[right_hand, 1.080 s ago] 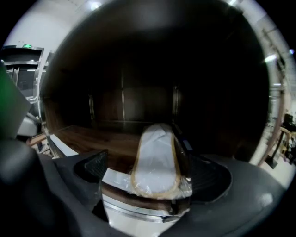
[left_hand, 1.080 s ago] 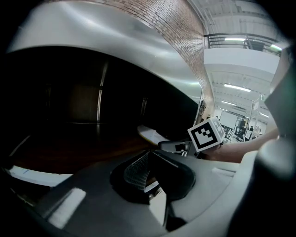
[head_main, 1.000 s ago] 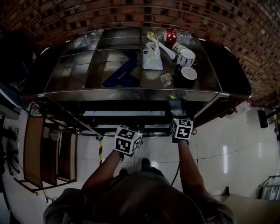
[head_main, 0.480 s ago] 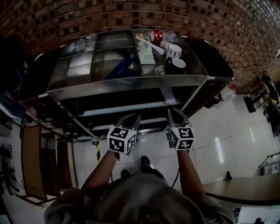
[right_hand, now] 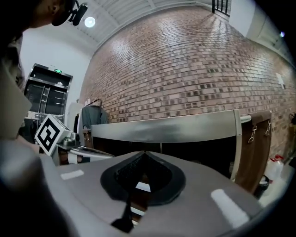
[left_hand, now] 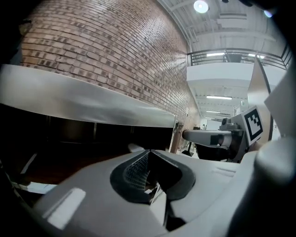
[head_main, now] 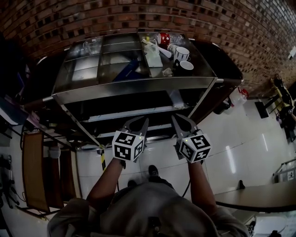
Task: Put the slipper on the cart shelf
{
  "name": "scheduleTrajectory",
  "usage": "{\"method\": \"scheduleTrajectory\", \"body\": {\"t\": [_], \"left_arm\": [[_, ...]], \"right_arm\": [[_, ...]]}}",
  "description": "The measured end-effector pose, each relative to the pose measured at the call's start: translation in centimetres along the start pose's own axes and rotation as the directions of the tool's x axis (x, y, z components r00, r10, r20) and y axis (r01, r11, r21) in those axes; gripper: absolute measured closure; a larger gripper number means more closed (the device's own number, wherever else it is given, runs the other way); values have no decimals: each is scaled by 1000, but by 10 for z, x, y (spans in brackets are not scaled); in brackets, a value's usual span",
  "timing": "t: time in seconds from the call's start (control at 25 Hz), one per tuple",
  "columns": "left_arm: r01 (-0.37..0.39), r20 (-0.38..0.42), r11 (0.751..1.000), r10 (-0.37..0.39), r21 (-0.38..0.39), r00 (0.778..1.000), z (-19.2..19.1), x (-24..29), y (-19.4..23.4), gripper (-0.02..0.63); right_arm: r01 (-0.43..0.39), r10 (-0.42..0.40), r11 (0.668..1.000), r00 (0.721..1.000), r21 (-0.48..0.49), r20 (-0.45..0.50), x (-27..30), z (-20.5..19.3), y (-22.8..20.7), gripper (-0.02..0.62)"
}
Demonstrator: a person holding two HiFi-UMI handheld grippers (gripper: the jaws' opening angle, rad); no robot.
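Head view: the cart (head_main: 138,86) stands against a brick wall (head_main: 69,18), and white floor (head_main: 240,139) lies open on the cart's near side. The left tool (head_main: 142,121) and right tool (head_main: 176,117) hang just short of the cart's steel front rim, apart from it, each with jaws pressed together on nothing. The blue slipper (head_main: 128,71) lies in the middle section of the cart's top. Two mugs (head_main: 181,54) stand at the cart's right end; what they contain cannot be told.

Cart (head_main: 138,86) before the brick wall (head_main: 138,14); mugs (head_main: 181,53) on the cart's top toward its right end, bottle (head_main: 163,38) behind them; left gripper (head_main: 140,122) and right gripper (head_main: 178,119) side by side before the cart; wooden rack (head_main: 34,166) left of the cart.
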State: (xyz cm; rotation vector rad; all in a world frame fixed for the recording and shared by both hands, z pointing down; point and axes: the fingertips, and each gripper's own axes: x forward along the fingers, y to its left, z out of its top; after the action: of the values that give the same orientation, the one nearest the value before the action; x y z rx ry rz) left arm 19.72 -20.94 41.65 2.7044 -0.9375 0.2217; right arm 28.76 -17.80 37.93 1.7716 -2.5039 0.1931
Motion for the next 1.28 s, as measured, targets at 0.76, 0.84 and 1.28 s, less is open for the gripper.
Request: {"method": "scheduleTrajectory", "body": {"t": [0.76, 0.84, 1.28], "left_arm": [[-37, 5, 999, 37, 1, 999, 5, 1, 12, 598], [-40, 3, 999, 40, 0, 999, 4, 2, 12, 598], [-31, -6, 1000, 31, 1, 999, 0, 7, 9, 598]], "right_arm": [[-109, 109, 994, 994, 28, -13, 22, 6, 11, 595], [-113, 113, 993, 994, 29, -11, 23, 7, 11, 595], [-111, 112, 993, 994, 36, -9, 20, 6, 7, 595]]}}
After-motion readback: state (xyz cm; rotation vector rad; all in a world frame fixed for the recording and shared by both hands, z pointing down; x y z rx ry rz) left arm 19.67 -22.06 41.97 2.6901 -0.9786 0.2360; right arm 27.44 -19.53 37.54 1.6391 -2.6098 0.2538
